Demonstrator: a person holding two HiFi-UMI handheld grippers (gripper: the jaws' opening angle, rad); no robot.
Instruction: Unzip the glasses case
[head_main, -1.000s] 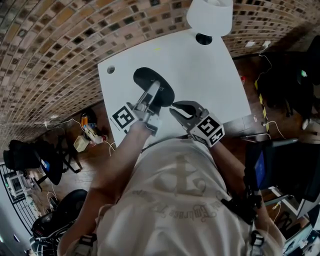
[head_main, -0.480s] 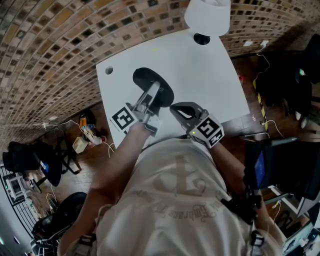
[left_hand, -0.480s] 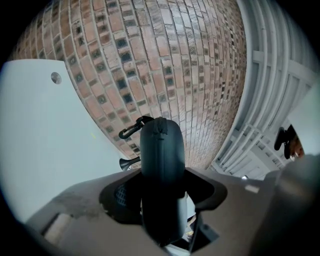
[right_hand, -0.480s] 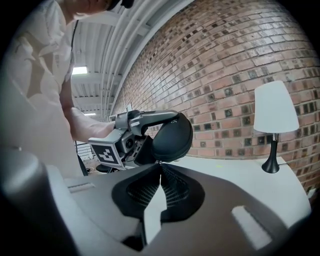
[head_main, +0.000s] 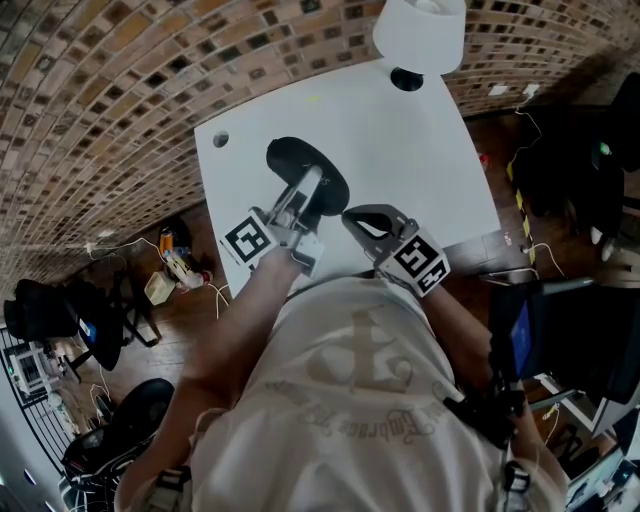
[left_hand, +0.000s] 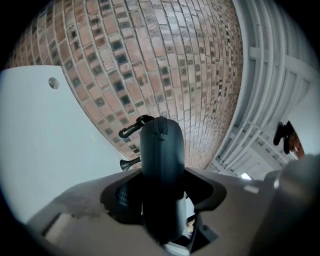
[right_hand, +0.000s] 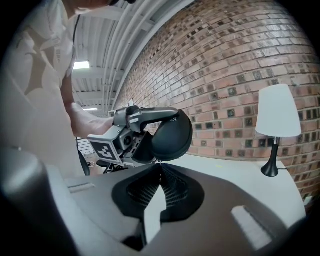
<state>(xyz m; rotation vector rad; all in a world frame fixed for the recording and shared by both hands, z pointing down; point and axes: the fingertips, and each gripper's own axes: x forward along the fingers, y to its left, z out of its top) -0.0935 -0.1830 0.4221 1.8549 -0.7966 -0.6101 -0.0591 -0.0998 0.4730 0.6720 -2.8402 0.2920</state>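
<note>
The black glasses case (head_main: 305, 168) is held edge-up over the white table (head_main: 400, 140). My left gripper (head_main: 308, 190) has the case (left_hand: 161, 160) between its pads, and its jaws are closing on it. The zipper seam faces up, and a small clip (left_hand: 131, 127) hangs at the far end. My right gripper (head_main: 347, 216) comes in from the right, shut, its tips (right_hand: 160, 166) meeting on a small zipper pull at the lower edge of the case (right_hand: 172, 134).
A white-shaded lamp (head_main: 420, 30) on a black base stands at the table's far edge (right_hand: 277, 117). A small round hole (head_main: 221, 139) sits in the table's left corner. A brick wall lies behind; chairs and cables surround the table.
My right gripper's jaws have come together at the near end of the case. Both grippers and the case have stayed where they were.
</note>
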